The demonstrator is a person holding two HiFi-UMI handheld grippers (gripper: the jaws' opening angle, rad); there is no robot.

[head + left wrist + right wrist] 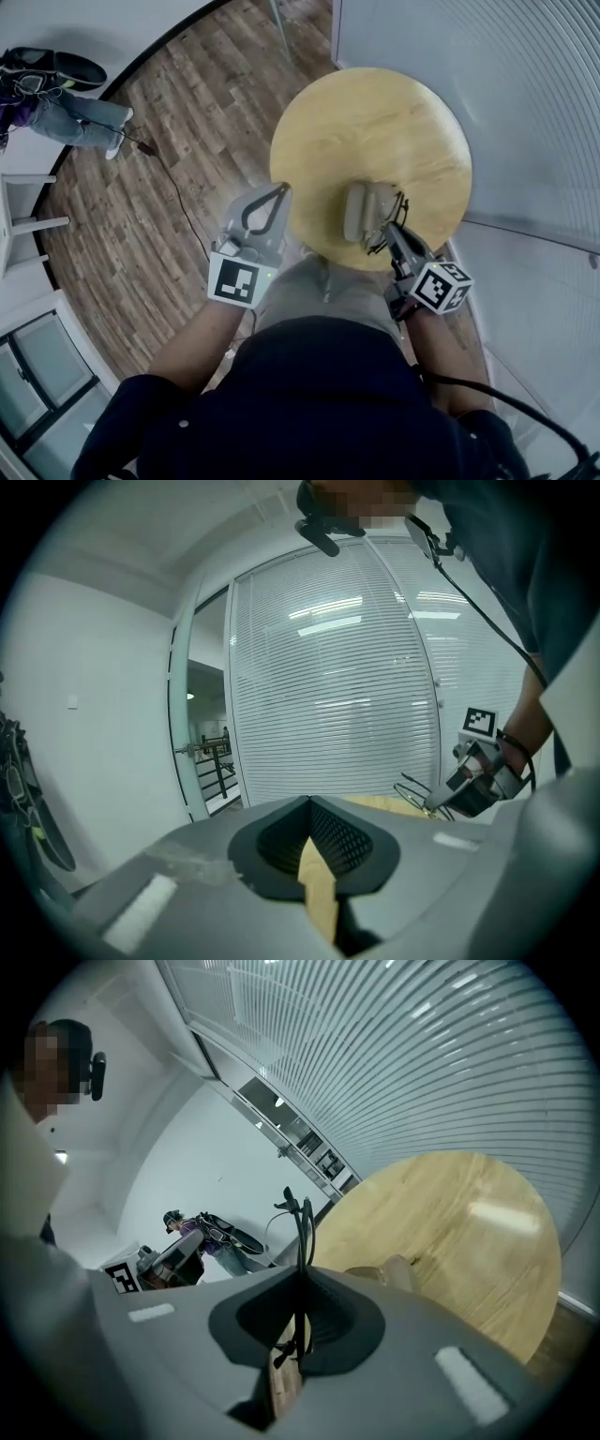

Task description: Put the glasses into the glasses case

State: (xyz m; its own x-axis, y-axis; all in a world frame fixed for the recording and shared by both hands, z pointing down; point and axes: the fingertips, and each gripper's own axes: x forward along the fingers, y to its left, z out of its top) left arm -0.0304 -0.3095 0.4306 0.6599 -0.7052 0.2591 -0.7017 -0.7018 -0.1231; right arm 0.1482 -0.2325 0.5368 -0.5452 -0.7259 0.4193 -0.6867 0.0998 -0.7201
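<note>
You are working with one pair of glasses [401,208], one glasses case [361,211], one round wooden surface [375,122] and two sets of tongs. Your right tongs [394,231] are pinching the thin black frame of the glasses, jaws narrow on it, and are holding them over the near edge of the surface, just beside the case. The case is lying on the wood at the side nearest you. Your left tongs [281,190] are hanging off the surface's left edge, tips together with nothing between them. The head view is giving you the whole case. The right gripper view is showing only a beige hump of it past the jaws, with the frame standing up out of the pinch. The left gripper view is catching what the other two are not — the right tongs and the glasses from the side. One other person [66,108] is showing far off in the head view and the right gripper view.
</note>
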